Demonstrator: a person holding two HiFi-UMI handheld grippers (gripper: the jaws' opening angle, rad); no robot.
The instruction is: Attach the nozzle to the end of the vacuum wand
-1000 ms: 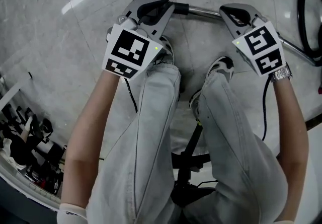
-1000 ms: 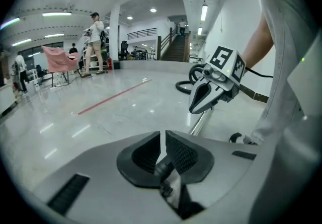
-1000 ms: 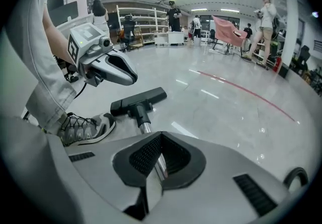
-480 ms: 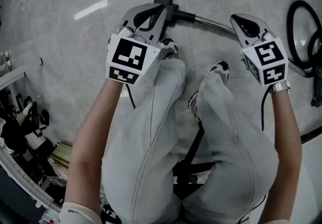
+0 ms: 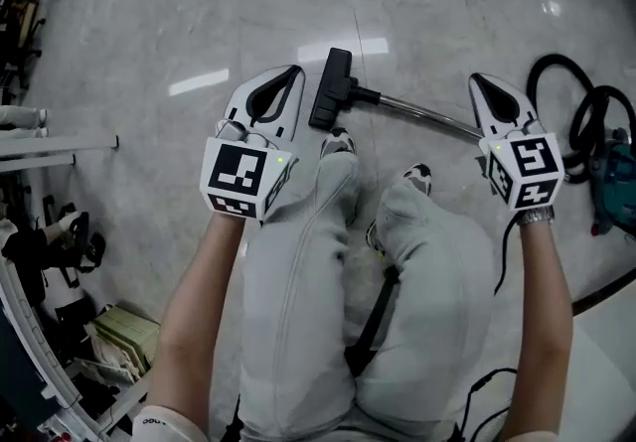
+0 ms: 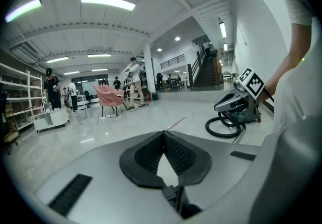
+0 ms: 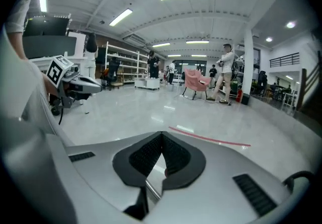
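Head view, nearest first: left gripper (image 5: 289, 80) hangs just left of the nozzle (image 5: 331, 87) and right gripper (image 5: 481, 84) well to its right, each with jaws pressed together on nothing. The nozzle lies on the floor just beyond the shoes (image 5: 339, 142), apparently already seated on the wand (image 5: 427, 115). Best now, I judge: check that the joint sits straight and fully home before pushing again
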